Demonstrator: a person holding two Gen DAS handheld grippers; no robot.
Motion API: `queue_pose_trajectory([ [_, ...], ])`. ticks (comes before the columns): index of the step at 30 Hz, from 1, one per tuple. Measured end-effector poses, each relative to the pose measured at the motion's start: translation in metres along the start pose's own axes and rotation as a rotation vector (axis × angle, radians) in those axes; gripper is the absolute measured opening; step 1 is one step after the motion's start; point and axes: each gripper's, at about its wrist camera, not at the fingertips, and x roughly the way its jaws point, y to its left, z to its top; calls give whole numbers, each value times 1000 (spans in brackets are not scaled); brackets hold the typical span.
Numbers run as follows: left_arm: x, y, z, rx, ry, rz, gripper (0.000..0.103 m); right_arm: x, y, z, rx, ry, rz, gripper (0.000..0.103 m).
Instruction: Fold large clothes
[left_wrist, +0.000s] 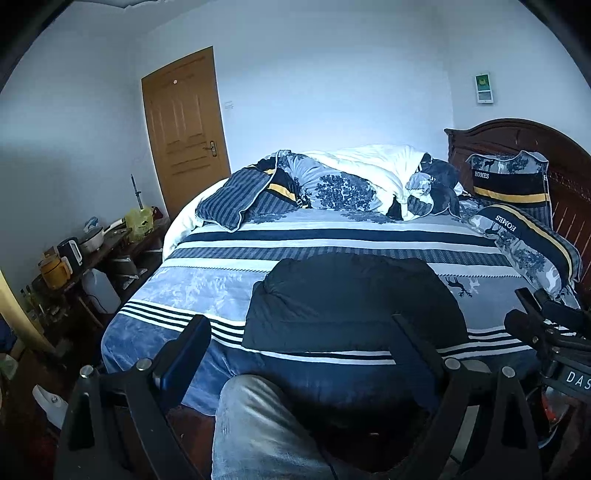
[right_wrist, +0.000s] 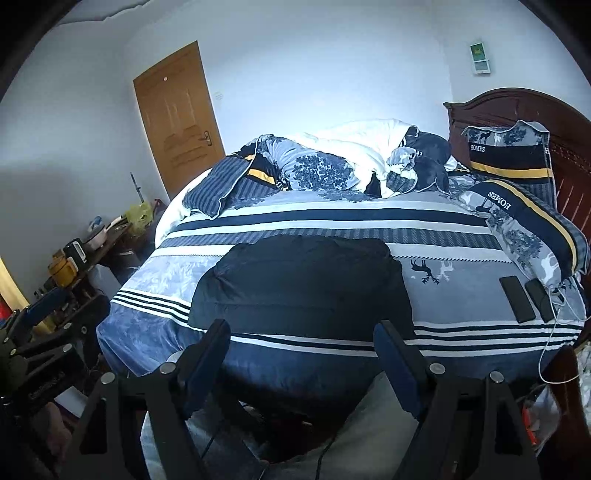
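Lying folded at frame centre on a striped bed (right_wrist: 461, 236), a dark jacket (right_wrist: 303, 280); left gripper (left_wrist: 299, 332) and right gripper (right_wrist: 306, 339) hover wide open, empty.

A black jacket (right_wrist: 303, 280) lies on a blue-and-white striped bedspread (right_wrist: 461, 295); at two o'clock, navy pillows (right_wrist: 517, 221) with yellow bands; brown door (right_wrist: 177, 122).

Jacket (right_wrist: 301, 284) is lying on bed (right_wrist: 461, 295), near edge; two phones (right_wrist: 528, 299) lying right of it; pillows (right_wrist: 524, 229) sitting against headboard (right_wrist: 569, 177); door (right_wrist: 177, 118) standing behind-left.
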Motion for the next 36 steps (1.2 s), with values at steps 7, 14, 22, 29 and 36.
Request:
queue_pose_trajectory([
  [7, -1, -1, -1, 0, -1, 2, 95, 3, 1, -2, -12, 8, -3, 82],
  [14, -3, 4, -5, 2, -11, -1, 95, 3, -3, -1, -8, 11, 3, 82],
  [22, 4, 2, -8, 18, 18, 5, 95, 2, 2, -2, -19, 10, 4, 82],
  [29, 2, 4, -7, 12, 13, 8, 95, 2, 1, -3, -13, 11, 1, 82],
  [36, 3, 3, -7, 11, 15, 7, 95, 2, 2, -3, -19, 12, 1, 82],
])
